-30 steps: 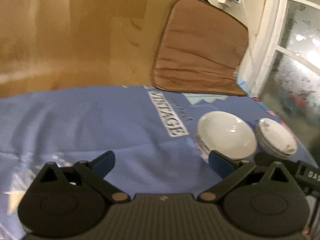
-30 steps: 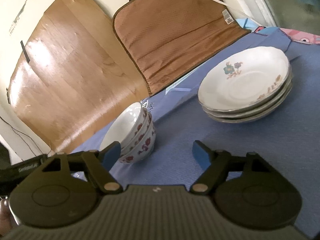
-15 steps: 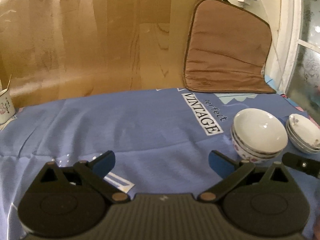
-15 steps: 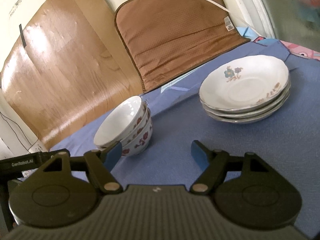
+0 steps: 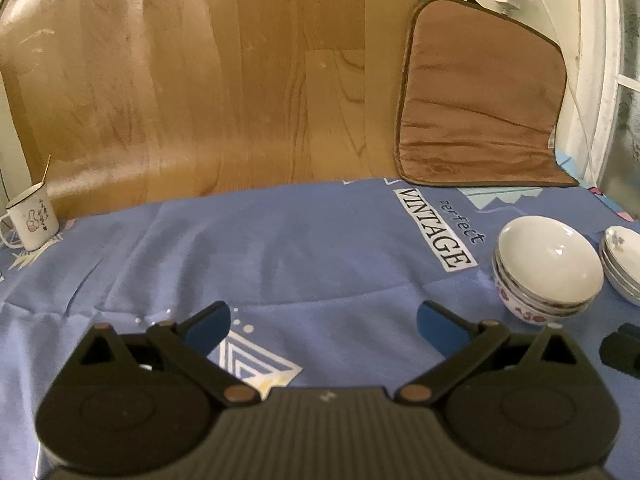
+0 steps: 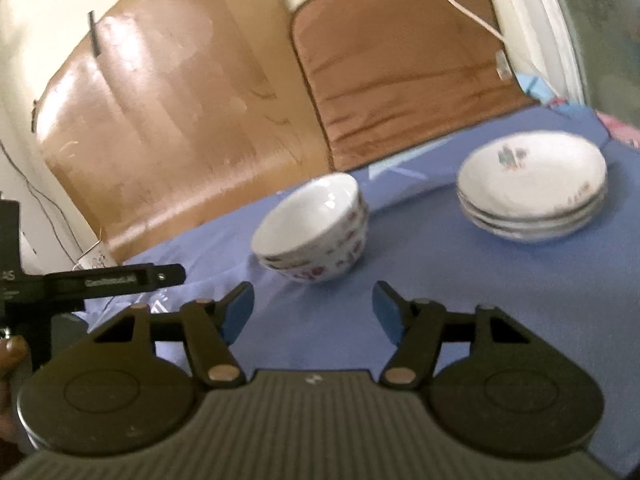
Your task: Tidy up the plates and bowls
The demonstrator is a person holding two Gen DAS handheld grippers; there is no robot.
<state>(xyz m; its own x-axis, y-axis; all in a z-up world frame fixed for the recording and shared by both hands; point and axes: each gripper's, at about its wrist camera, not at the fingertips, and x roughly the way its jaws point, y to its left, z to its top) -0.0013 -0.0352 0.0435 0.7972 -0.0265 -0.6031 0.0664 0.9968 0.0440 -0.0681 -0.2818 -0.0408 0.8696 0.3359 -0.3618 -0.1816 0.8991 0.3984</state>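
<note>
A stack of white bowls with red flower print [image 6: 316,232] stands on the blue cloth, and it also shows in the left wrist view [image 5: 548,268] at the right. A stack of white flowered plates [image 6: 532,192] stands to its right, cut by the edge in the left wrist view [image 5: 624,264]. My left gripper [image 5: 324,326] is open and empty above the cloth, left of the bowls. My right gripper [image 6: 312,312] is open and empty, a little short of the bowls.
A white mug [image 5: 32,220] stands at the far left on the blue cloth [image 5: 280,248]. A brown cushion [image 5: 480,100] and a wood-pattern board [image 5: 200,80] lean on the wall behind. A window frame [image 5: 604,60] is at the right.
Both grippers have drawn back and levelled. The bowls and plates now sit farther right in the left view and farther ahead in the right view. The mug has come into view.
</note>
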